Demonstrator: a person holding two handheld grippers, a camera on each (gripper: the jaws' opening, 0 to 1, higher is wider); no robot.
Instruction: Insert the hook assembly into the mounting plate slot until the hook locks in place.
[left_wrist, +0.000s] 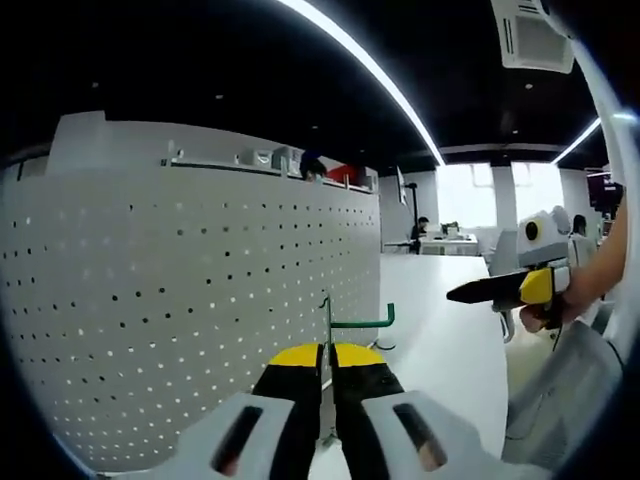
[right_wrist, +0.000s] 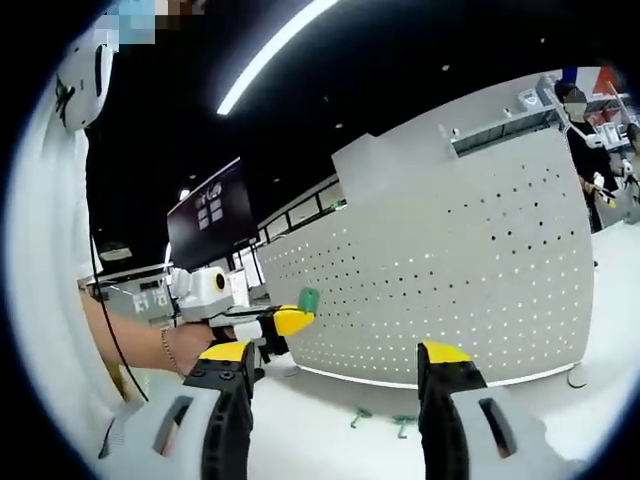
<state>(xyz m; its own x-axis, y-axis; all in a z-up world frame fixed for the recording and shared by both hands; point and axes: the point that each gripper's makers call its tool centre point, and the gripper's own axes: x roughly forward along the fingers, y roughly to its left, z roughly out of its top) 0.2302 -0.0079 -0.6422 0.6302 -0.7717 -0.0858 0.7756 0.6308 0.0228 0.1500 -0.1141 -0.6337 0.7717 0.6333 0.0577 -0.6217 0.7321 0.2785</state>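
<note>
In the left gripper view my left gripper (left_wrist: 327, 352) is shut on the thin stem of a green wire hook (left_wrist: 362, 323), whose arm reaches right and ends in a small upturn. The white perforated mounting plate (left_wrist: 200, 290) stands upright just left of and behind the hook. In the right gripper view my right gripper (right_wrist: 335, 355) stands open, nothing between its yellow-tipped jaws, facing the same plate (right_wrist: 450, 270). The left gripper (right_wrist: 285, 321) comes in there from the left, held by a hand, with the hook's green tip (right_wrist: 308, 299) showing just above it.
Two more green hooks (right_wrist: 360, 415) (right_wrist: 403, 424) lie on the white table (right_wrist: 320, 435) in front of the plate. A person in white stands at the left. The right gripper (left_wrist: 485, 292), held by a hand, hovers over the table (left_wrist: 440, 330) at the right.
</note>
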